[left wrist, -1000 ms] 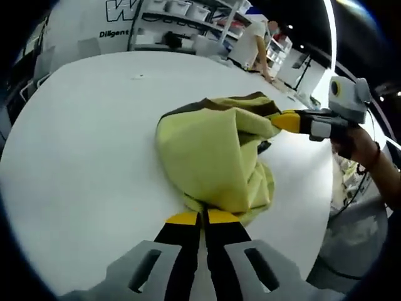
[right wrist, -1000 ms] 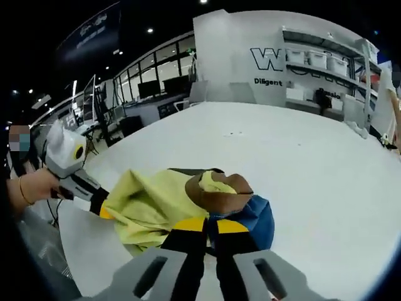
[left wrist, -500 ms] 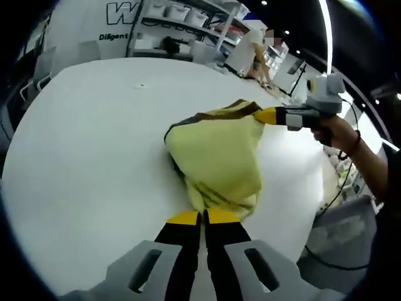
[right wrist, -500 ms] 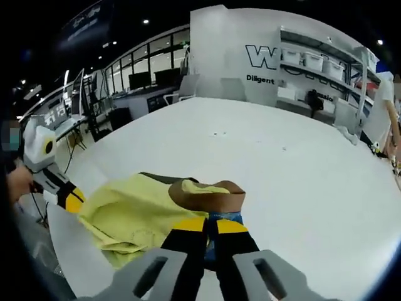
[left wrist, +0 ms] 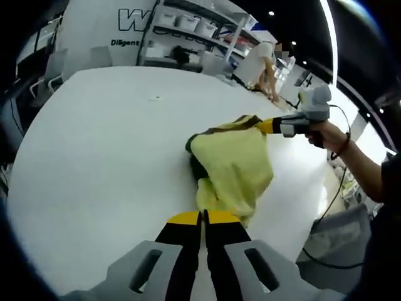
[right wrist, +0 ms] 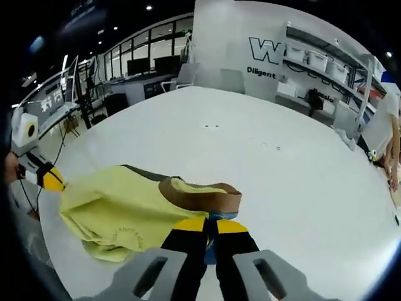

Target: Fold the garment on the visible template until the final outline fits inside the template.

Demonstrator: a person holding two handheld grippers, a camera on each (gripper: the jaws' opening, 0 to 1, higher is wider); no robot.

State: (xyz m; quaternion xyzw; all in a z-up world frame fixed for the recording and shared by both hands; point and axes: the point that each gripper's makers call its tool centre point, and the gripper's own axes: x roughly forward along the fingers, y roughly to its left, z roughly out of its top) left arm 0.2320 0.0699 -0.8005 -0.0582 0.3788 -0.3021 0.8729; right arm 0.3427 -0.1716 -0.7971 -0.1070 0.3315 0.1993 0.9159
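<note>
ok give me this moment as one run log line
left gripper: shut on shirt | right gripper: shut on shirt | shirt: yellow, bunched, stretched between grippers | table: white

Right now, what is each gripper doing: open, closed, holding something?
Left gripper: closed on the yellow garment.
Right gripper: closed on the same garment's brown-trimmed edge.

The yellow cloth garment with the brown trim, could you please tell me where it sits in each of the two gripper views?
Left gripper view: the yellow cloth garment lies right of centre on the white table, stretching from the left gripper up to the right gripper.
Right gripper view: it lies lower left, above the right gripper.
Shared landmark: the white wall lettering.
</note>
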